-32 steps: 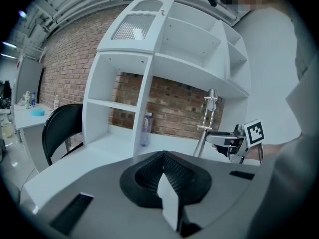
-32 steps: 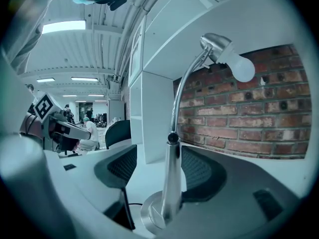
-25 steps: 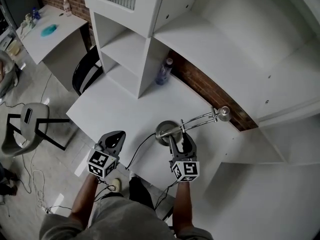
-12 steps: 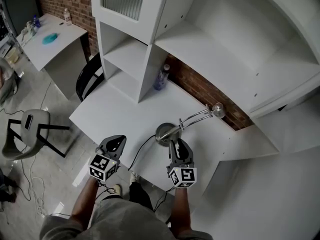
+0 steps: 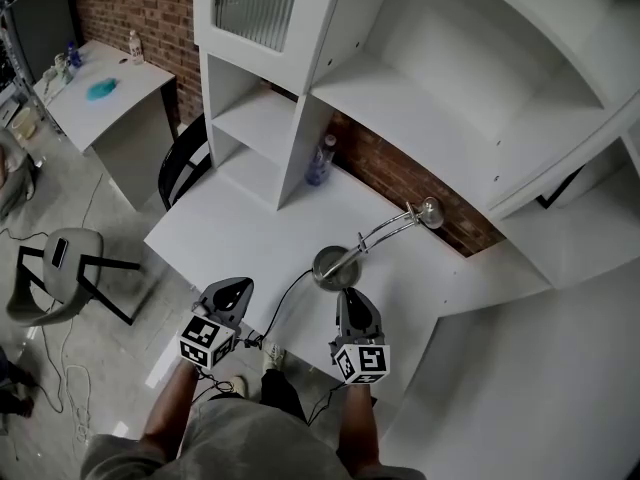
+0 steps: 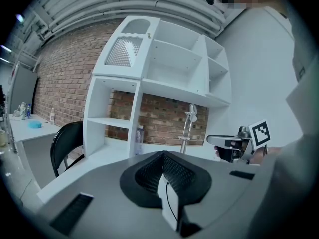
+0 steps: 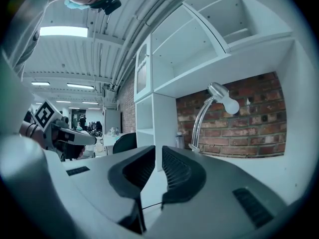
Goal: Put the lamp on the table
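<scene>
Smooth white table (image 5: pixel 235 236) bears a round-based chrome gooseneck lamp (image 5: pixel 334 265).

Lamp (image 7: pixel 219 94) on table (image 7: pixel 253 164) beyond closing, empty jaws

Glossy chrome-bright metal lamp (image 5: pixel 334 265) — smooth matt white table (image 5: pixel 240 238), rough brick wall (image 5: pixel 395 176)
</scene>
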`<state>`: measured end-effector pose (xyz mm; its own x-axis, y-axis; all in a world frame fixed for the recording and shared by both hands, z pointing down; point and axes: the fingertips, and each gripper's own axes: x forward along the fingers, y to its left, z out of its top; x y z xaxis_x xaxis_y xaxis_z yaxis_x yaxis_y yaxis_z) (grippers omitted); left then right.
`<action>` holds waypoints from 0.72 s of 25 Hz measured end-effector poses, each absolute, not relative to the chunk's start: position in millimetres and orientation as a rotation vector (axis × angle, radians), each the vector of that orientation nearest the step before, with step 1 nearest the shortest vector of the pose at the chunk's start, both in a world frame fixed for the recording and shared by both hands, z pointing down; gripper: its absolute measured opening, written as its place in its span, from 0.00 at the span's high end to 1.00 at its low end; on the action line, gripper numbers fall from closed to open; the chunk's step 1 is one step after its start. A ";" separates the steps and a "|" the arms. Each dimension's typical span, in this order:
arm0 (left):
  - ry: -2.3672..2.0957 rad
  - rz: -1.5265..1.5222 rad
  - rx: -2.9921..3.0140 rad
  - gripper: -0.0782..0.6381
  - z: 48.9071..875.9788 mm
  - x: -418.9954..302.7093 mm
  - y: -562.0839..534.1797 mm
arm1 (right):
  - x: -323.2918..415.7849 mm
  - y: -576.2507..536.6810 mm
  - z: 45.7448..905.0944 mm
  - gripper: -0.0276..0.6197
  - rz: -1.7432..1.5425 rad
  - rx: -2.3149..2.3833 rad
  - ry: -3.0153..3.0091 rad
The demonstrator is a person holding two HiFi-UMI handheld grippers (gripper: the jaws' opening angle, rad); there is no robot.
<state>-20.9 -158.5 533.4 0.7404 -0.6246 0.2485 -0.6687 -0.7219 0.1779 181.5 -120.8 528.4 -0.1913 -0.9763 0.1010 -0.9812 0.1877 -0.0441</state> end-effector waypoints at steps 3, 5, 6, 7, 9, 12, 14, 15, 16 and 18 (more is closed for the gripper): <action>-1.004 0.243 2.695 0.89 529.8 -25.5 -150.4 | 174.6 -110.7 523.7 0.88 0.148 1.980 -2.377; -0.991 0.236 2.699 0.89 526.2 -28.3 -145.7 | 170.1 -103.9 520.9 0.88 0.144 1.989 -2.373; -0.986 0.232 2.705 0.89 524.2 -29.8 -143.4 | 167.9 -100.0 519.7 0.89 0.141 1.993 -2.371; -0.983 0.229 2.712 0.89 522.1 -31.3 -141.0 | 165.7 -95.8 518.6 0.89 0.138 1.998 -2.368; -0.979 0.224 2.725 0.89 518.2 -34.1 -135.5 | 161.9 -87.2 516.6 0.90 0.131 2.004 -2.360; -0.975 0.214 2.742 0.89 511.8 -39.3 -127.2 | 156.6 -75.8 514.2 0.90 0.119 2.009 -2.342; -0.974 0.212 2.754 0.89 507.6 -42.9 -122.8 | 153.3 -69.3 511.2 0.90 0.102 2.012 -2.334; -0.974 0.213 2.760 0.89 506.1 -44.7 -120.7 | 151.8 -66.1 509.3 0.90 0.093 2.014 -2.331; -0.974 0.213 2.764 0.89 505.1 -46.6 -118.2 | 150.3 -62.8 507.6 0.90 0.087 2.017 -2.328; -0.969 0.211 2.767 0.89 504.1 -50.3 -112.7 | 148.3 -55.8 505.8 0.90 0.087 2.027 -2.321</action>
